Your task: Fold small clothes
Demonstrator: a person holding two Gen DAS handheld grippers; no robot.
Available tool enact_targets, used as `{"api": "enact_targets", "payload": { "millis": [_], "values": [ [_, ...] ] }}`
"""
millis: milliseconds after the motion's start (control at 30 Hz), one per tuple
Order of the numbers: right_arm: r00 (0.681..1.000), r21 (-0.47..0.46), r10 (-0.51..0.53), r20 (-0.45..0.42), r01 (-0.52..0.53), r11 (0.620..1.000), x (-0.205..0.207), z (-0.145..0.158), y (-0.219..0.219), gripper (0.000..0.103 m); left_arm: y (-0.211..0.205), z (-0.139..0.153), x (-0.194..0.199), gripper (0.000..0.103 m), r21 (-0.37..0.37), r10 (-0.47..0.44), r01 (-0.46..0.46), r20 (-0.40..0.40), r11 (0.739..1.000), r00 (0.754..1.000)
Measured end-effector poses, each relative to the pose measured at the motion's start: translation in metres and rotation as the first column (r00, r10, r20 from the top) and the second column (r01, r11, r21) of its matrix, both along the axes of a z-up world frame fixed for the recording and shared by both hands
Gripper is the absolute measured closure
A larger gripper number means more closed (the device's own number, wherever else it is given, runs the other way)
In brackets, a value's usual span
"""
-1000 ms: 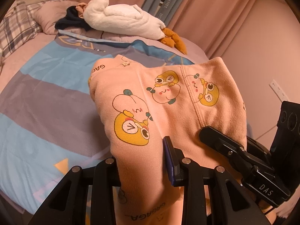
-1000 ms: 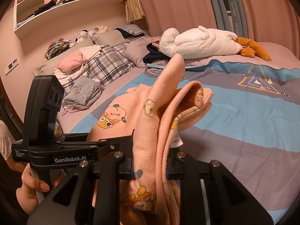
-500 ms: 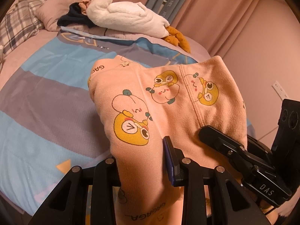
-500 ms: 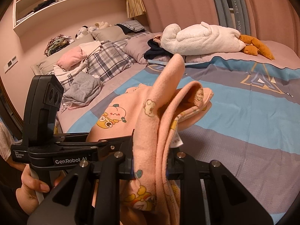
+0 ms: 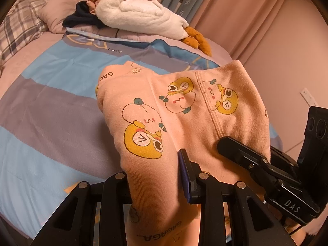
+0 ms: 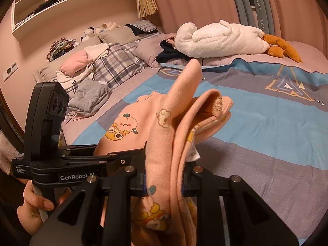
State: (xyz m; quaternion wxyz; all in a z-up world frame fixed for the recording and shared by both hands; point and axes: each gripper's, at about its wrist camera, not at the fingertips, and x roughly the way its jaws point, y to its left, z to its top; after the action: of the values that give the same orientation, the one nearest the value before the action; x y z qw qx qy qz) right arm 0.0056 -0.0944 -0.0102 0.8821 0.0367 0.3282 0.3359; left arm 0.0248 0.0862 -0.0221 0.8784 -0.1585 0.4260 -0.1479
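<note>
Black gripper (image 5: 155, 184) w/ silver screws

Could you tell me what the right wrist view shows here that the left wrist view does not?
Only the right wrist view shows the wall shelf, the pile of folded clothes by the plaid pillow, the person's left hand on the left gripper's handle, and the garment's white label. Only the left wrist view shows the wall outlet and the broad printed face of the pink garment. Both show that garment held by the left gripper and right gripper, the striped bedspread and the white plush toy.

Close wrist views, probably sharing bed (image 5: 51, 106)
</note>
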Motion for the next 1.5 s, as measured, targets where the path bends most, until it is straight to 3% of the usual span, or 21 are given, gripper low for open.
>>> {"api": "enact_targets", "payload": {
  "millis": [967,1500],
  "values": [
    [0.999,-0.005,0.029,-0.034,-0.029,1.0,0.032,-0.012,0.02,0.081,0.01,-0.015,0.027,0.072,0.005,0.039,-0.039,-0.036,0.999,0.999],
    [0.996,0.007,0.091,-0.015,-0.091,0.996,0.023,-0.006,0.035,0.08,0.021,-0.005,0.0,0.072,0.031,0.098,-0.097,-0.023,0.995,0.995]
  ]
}}
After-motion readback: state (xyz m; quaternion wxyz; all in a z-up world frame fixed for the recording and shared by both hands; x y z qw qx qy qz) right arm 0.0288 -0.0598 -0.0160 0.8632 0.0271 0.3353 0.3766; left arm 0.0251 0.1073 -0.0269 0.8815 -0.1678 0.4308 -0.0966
